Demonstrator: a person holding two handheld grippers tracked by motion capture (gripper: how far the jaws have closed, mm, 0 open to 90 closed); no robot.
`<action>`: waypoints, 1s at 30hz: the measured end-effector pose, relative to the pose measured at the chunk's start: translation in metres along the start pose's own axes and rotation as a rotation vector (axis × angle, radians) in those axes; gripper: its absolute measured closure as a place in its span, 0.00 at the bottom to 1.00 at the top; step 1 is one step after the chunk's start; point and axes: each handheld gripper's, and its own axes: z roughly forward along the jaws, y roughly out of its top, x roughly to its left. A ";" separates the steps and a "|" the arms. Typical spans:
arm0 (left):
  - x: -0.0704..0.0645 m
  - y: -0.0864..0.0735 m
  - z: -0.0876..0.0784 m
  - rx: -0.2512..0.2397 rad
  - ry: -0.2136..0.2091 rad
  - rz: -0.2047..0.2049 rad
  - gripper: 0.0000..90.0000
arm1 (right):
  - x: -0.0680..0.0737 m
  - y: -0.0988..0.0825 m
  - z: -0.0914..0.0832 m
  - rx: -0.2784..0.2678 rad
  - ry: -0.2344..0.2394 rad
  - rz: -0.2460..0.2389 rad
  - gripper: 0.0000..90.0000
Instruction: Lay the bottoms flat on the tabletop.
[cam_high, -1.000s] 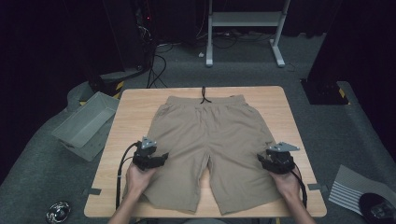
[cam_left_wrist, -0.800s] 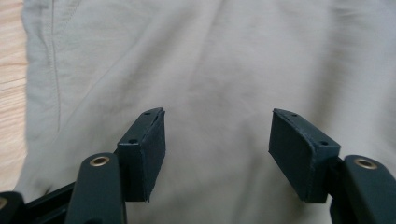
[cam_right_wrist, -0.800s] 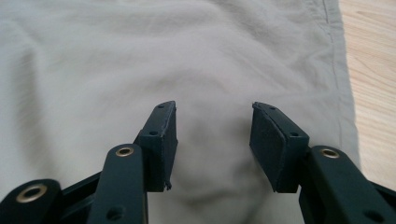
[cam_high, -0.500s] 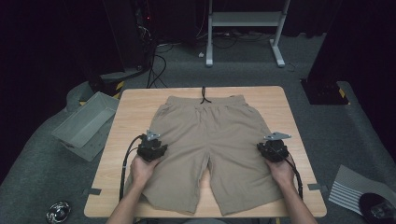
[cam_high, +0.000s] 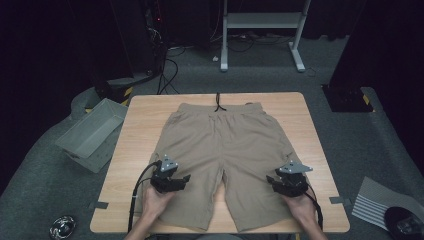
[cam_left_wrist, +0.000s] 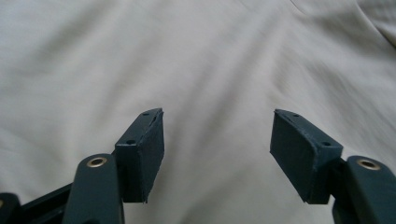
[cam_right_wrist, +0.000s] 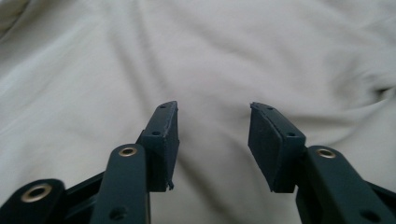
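Shorts (cam_high: 227, 155), khaki, lay flat on the wooden table (cam_high: 305, 120), waistband far. The left gripper (cam_high: 172, 181) and right gripper (cam_high: 285, 185) hovered over the leg hems, jaws spread, empty. Likely step: reaching before a fold; next, each must pinch fabric.

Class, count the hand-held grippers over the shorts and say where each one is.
2. The left hand-held gripper is over the left leg of the khaki shorts; the right hand-held gripper is over the right leg.
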 end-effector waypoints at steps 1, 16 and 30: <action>0.000 -0.002 0.005 0.017 0.002 -0.006 0.39 | 0.001 -0.001 0.002 0.007 0.001 0.004 0.55; 0.001 -0.002 0.010 -0.003 0.024 0.016 0.34 | -0.007 0.008 0.018 0.001 -0.047 0.036 0.46; 0.039 -0.008 0.001 0.003 0.138 -0.120 0.34 | -0.029 0.002 0.002 -0.032 -0.120 0.088 0.48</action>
